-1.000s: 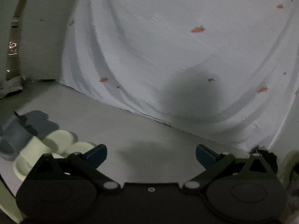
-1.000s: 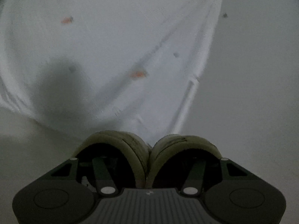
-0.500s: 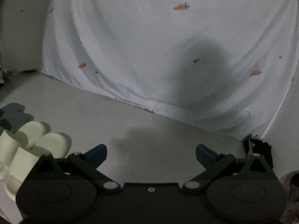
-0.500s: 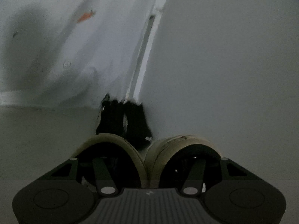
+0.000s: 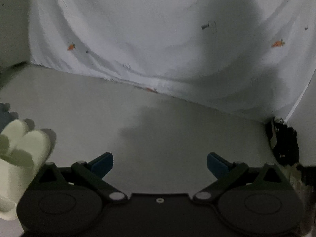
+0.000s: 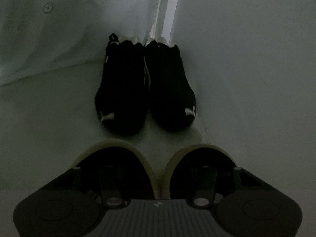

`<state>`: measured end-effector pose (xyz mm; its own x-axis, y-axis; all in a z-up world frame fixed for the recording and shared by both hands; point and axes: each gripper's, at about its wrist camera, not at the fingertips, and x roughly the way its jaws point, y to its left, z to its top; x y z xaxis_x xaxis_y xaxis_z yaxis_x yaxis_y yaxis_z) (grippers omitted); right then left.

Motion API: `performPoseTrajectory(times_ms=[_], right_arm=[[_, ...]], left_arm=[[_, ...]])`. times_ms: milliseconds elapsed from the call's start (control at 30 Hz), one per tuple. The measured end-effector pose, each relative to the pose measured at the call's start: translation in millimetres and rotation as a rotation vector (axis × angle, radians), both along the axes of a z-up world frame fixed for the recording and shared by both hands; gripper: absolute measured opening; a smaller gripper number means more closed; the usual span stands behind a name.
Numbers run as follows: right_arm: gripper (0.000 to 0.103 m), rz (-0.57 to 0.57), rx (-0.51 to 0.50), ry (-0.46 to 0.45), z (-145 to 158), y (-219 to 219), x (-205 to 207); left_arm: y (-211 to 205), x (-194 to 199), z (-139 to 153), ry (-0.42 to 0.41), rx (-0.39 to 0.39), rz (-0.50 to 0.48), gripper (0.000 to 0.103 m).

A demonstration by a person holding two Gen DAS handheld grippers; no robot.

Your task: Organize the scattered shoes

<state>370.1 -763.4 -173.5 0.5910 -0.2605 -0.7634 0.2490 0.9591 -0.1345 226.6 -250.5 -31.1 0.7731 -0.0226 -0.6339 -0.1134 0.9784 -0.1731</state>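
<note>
A: While the light is low, what is the right gripper (image 6: 158, 181) doing?

B: It is pinching a pair of cream-soled shoes (image 6: 160, 169) by their inner walls; the two round heels are pressing together just in front of the camera. The fingers themselves are sitting inside the shoes, so I cannot see their tips.

A: And what is lying ahead of it?

B: A pair of black shoes (image 6: 145, 90) is standing on the floor (image 6: 49, 118), side by side and touching, toes pointing toward the far corner where the white sheet (image 6: 59, 29) is meeting the wall (image 6: 246, 39). The held pair is hanging just near the black heels, apart from them.

A: Is the left gripper (image 5: 160, 164) holding anything?

B: No, its blue fingertips (image 5: 102, 163) are standing wide apart with only bare floor between them. At the left edge of the floor a pair of pale green slippers (image 5: 21, 150) is lying, with a grey slipper (image 5: 5, 116) partly showing behind it. At the right edge, the black shoes (image 5: 284, 144) are sitting in the corner under the sheet, which is carrying small carrot prints (image 5: 277, 43).
</note>
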Motion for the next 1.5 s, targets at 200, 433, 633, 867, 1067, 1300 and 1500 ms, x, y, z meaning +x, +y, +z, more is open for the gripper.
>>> performPoseTrajectory(times_ms=[200,433,633,867,1067,1300,1500], right_arm=[[0.059,0.016,0.038,0.065,2.2,-9.3,22.8],[0.07,-0.031,0.013,0.018,46.4,10.0,-15.2],[0.088,0.073,-0.219,-0.177,55.8,75.5,-88.5],[0.088,0.247,-0.308,-0.105,-6.6,133.2,-140.6],[0.091,0.266,-0.313,-0.076,-23.9,133.4,-148.7],[0.096,0.313,-0.412,-0.037,-27.1,137.0,-140.6],[0.098,0.217,-0.413,-0.007,-25.5,127.6,-142.1]], left_arm=[[-13.2,11.0,-3.7,0.01,0.005,-0.033,0.103],[-18.7,0.0,-1.8,-0.007,0.014,-0.024,0.103],[-21.3,-17.3,1.1,-0.021,-0.002,-0.001,0.103],[-31.1,-41.8,16.3,-0.077,0.029,0.013,0.103],[-20.2,-76.7,17.9,-0.093,0.021,0.079,0.103],[-3.3,-99.5,27.8,-0.144,0.006,0.155,0.103],[8.5,-108.8,29.0,-0.162,-0.015,0.183,0.103]])
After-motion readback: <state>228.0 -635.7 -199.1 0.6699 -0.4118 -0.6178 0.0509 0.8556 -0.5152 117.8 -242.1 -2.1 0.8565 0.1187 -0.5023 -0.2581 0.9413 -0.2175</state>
